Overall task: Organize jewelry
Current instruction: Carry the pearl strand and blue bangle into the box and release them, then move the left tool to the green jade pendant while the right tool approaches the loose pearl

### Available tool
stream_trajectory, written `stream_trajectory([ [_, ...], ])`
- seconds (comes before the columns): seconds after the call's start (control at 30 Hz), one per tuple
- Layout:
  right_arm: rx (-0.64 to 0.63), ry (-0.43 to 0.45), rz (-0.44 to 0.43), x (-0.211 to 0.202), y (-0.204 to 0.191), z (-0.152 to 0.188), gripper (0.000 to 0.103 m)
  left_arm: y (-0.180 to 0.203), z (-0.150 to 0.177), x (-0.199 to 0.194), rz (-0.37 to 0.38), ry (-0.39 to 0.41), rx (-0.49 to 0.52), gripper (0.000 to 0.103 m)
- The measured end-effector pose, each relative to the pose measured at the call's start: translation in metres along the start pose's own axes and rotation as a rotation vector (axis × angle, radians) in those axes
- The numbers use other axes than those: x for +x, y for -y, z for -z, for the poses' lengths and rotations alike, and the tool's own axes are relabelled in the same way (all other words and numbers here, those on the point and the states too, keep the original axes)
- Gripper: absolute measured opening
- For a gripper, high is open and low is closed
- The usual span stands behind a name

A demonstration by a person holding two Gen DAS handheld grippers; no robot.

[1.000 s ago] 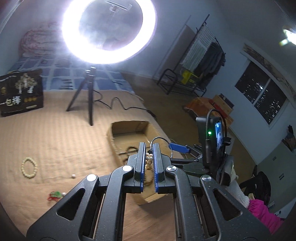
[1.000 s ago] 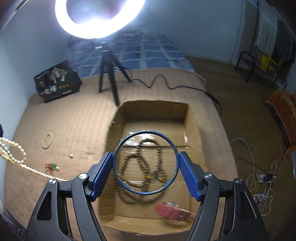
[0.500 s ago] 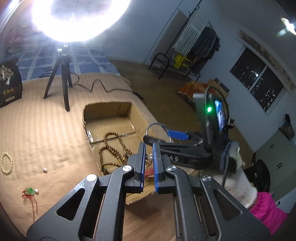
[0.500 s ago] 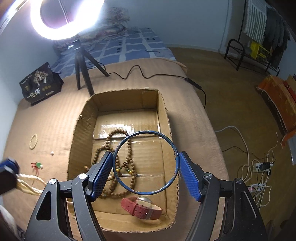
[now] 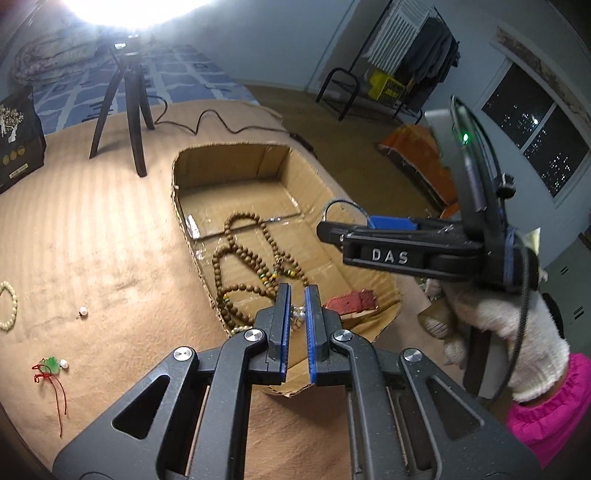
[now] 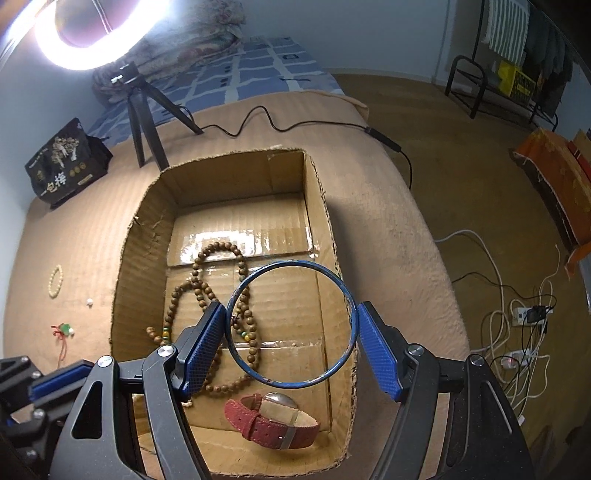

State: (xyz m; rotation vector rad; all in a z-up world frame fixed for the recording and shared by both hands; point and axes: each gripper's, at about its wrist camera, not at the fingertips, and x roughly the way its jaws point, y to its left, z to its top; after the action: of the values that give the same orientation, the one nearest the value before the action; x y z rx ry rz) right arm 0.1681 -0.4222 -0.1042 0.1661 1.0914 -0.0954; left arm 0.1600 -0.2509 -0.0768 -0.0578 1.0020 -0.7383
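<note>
Ring light [image 6: 74,33] on tripod, dark window [image 5: 535,147], clothes rack [image 5: 406,55]

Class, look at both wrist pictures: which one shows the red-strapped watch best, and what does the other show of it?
The right wrist view. There the watch lies in full sight at the near end of the cardboard box, strap and silver case clear. The left wrist view shows only part of its red strap beside the left gripper.

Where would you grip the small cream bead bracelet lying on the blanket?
On the bead bracelet, pinch across one side of the loop, coming straight down from above. It lies flat on the blanket as an open ring with clear space around it, so one finger can drop inside the loop and one outside.
</note>
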Motion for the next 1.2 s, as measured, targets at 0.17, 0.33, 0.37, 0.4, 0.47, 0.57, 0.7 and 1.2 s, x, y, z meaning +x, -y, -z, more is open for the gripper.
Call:
stream_trajectory([
  [0.17, 0.004, -0.012, -0.002, 0.004, -0.001, 0.000, 0.072, 0.000, 0.003, 0.008, -0.016, -0.017, 0.013, 0.005],
  [0.33, 0.004, -0.009, 0.004, 0.004, -0.004, 0.000, 0.072, 0.000, 0.004, 0.010, -0.021, -0.029, 0.016, 0.005],
  [0.37, 0.005, -0.009, 0.005, 0.004, -0.004, 0.000, 0.072, -0.001, 0.004, 0.010, -0.023, -0.031, 0.016, 0.005],
  [0.4, 0.006, -0.008, 0.006, 0.005, -0.004, 0.000, 0.072, -0.001, 0.004, 0.010, -0.024, -0.031, 0.016, 0.005],
  [0.47, 0.007, -0.010, 0.009, 0.005, -0.003, 0.000, 0.072, -0.002, 0.004, 0.011, -0.026, -0.031, 0.013, 0.005],
  [0.57, 0.005, -0.011, 0.011, 0.005, -0.004, 0.000, 0.074, -0.003, 0.004, 0.012, -0.038, -0.037, 0.011, 0.006],
  [0.7, 0.008, -0.013, -0.002, 0.006, -0.006, 0.000, 0.081, -0.006, 0.006, 0.013, -0.059, -0.038, 0.006, 0.032],
  [1.2, 0.022, 0.029, -0.019, -0.003, -0.015, -0.001, 0.081, -0.025, 0.008, -0.003, -0.104, -0.023, -0.008, 0.034],
])
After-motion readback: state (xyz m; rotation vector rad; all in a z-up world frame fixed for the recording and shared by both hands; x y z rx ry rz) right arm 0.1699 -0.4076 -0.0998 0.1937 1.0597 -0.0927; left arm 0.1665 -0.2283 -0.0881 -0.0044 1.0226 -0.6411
